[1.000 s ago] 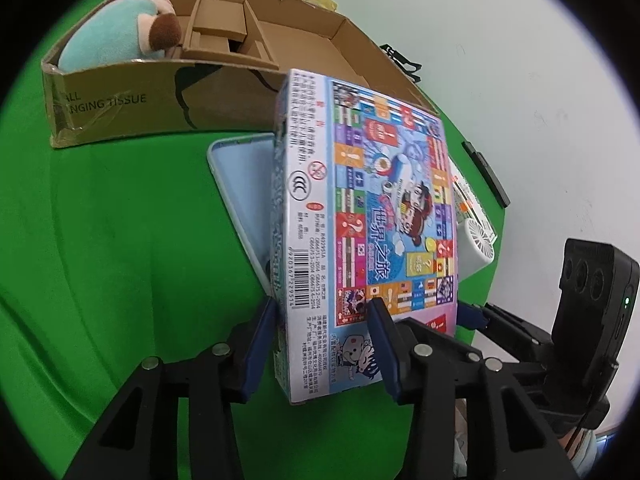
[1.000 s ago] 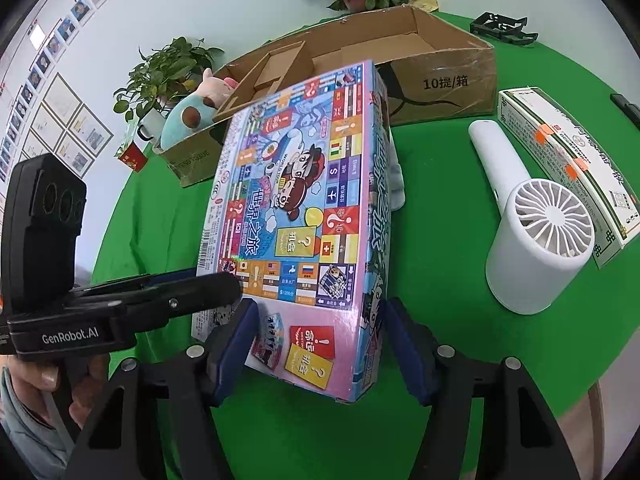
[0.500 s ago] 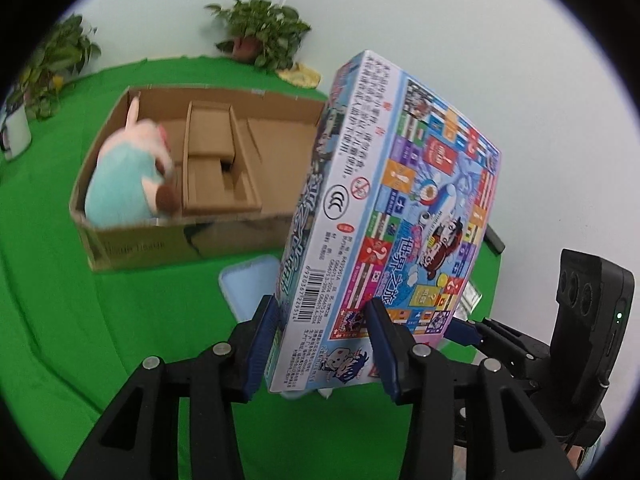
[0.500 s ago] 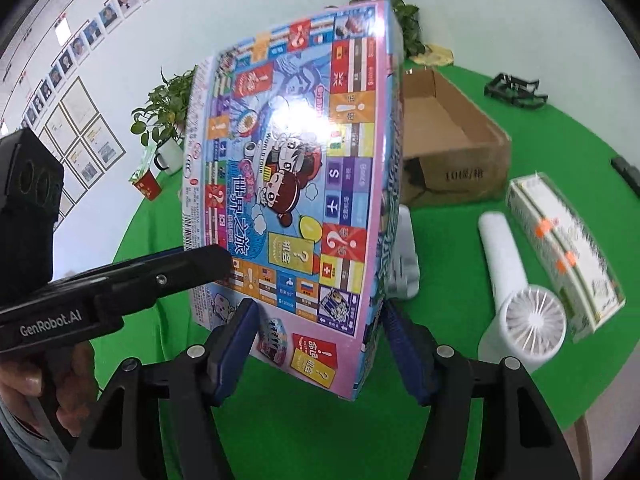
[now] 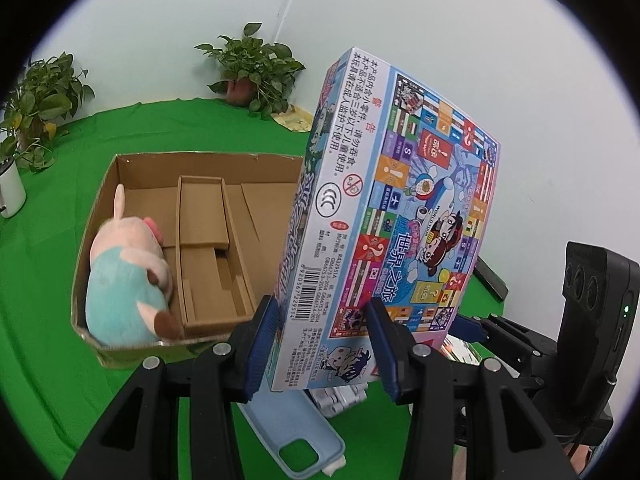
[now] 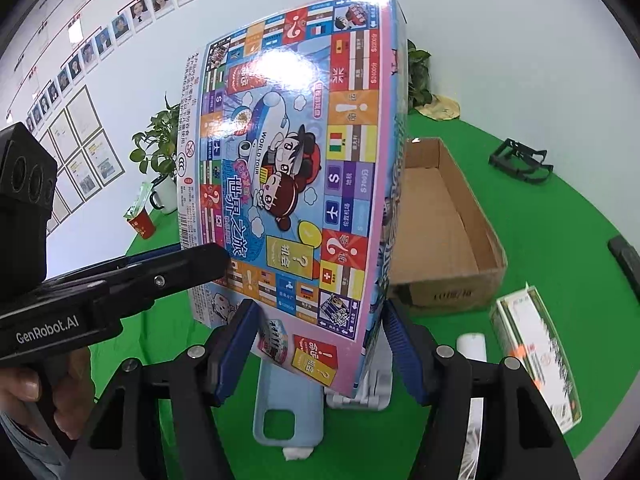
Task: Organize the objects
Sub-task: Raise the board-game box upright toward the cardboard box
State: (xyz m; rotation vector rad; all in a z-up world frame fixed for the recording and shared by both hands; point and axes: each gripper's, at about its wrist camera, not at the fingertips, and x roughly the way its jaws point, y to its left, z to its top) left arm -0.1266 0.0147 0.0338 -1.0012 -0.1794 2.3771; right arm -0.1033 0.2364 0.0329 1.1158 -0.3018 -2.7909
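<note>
Left wrist: my left gripper pinches the game box by its lower edge, holding it tilted in the air beside the carton, ready to drop in.

Right wrist: my right gripper clamps the box's other corner, steadying it above the desk.

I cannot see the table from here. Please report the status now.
Left gripper and right gripper both shut on board game box, held up, tilted. Cardboard box ahead, plush toy inside. Phone case below.
</note>
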